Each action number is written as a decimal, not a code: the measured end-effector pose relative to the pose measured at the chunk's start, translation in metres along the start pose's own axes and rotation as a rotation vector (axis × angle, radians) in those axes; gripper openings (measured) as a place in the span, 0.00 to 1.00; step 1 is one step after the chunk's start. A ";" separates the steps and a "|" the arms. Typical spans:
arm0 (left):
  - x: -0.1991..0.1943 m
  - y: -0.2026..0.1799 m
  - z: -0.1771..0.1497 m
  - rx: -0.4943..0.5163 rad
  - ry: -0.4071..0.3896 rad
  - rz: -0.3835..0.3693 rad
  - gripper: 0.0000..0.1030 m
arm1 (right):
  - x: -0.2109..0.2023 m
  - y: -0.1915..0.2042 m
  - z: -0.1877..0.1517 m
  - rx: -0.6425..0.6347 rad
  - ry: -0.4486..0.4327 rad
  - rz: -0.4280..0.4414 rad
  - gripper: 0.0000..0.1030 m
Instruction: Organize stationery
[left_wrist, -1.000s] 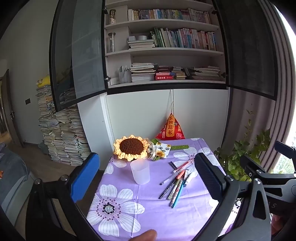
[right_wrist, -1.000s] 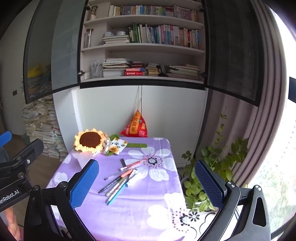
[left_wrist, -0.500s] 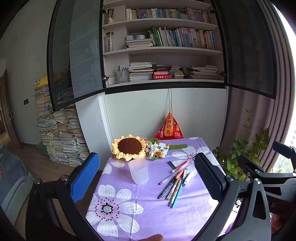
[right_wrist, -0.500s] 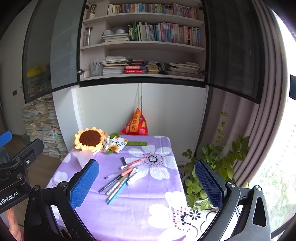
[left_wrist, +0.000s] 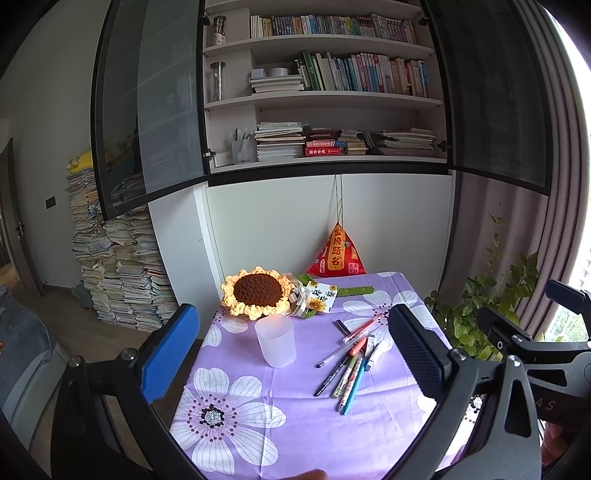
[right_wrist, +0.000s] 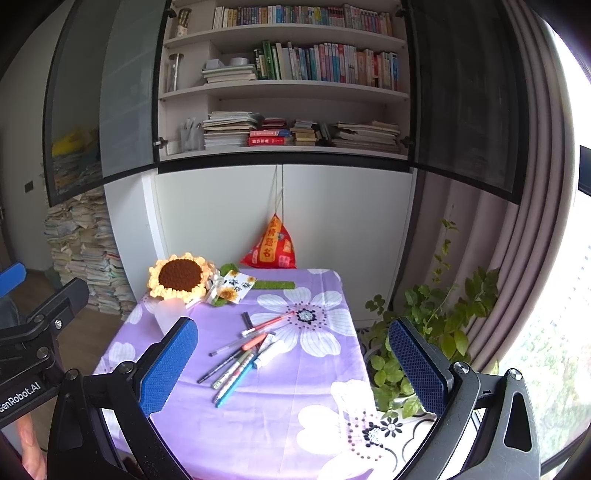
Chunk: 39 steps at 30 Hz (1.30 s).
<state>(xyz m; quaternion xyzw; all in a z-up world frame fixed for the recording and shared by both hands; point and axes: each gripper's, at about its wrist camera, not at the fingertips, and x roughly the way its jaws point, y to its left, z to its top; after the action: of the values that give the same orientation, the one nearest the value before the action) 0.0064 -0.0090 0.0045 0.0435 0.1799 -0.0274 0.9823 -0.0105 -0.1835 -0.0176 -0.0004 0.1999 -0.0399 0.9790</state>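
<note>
Purple flowered cloth covers the table (left_wrist: 373, 435), bookshelves looming behind. Both grippers hover short of it, jaws spread wide and pinching nothing: left gripper (left_wrist: 291, 365), right gripper (right_wrist: 291, 365). Ahead of the left gripper, slightly right of centre, lies the fan of pens (left_wrist: 351, 363); from the right gripper they sit ahead between its fingers (right_wrist: 240, 356). The frosted cup (left_wrist: 276, 341) stands upright just left of them. Risk, as I read it: the pens overlap, so a pinch could take 2 at once or roll others toward the edge, and a light cup tips easily if bumped. Crochet sunflower (left_wrist: 256, 297) and red pouch (left_wrist: 336, 254) sit beyond, out of the way; a plant (right_wrist: 436, 332) crowds the table's right side.
</note>
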 end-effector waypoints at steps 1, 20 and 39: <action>0.001 0.000 -0.001 0.001 0.003 -0.004 0.99 | 0.000 0.001 -0.001 -0.002 -0.002 -0.003 1.00; 0.012 0.012 -0.009 -0.031 0.027 -0.033 0.99 | -0.007 0.010 0.001 -0.006 -0.073 -0.012 1.00; 0.023 0.023 -0.016 -0.043 0.016 -0.081 0.99 | -0.007 0.012 0.010 0.007 -0.098 -0.008 1.00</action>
<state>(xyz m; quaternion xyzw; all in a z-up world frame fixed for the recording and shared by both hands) 0.0236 0.0142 -0.0168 0.0151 0.1901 -0.0628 0.9796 -0.0119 -0.1710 -0.0061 0.0001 0.1517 -0.0446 0.9874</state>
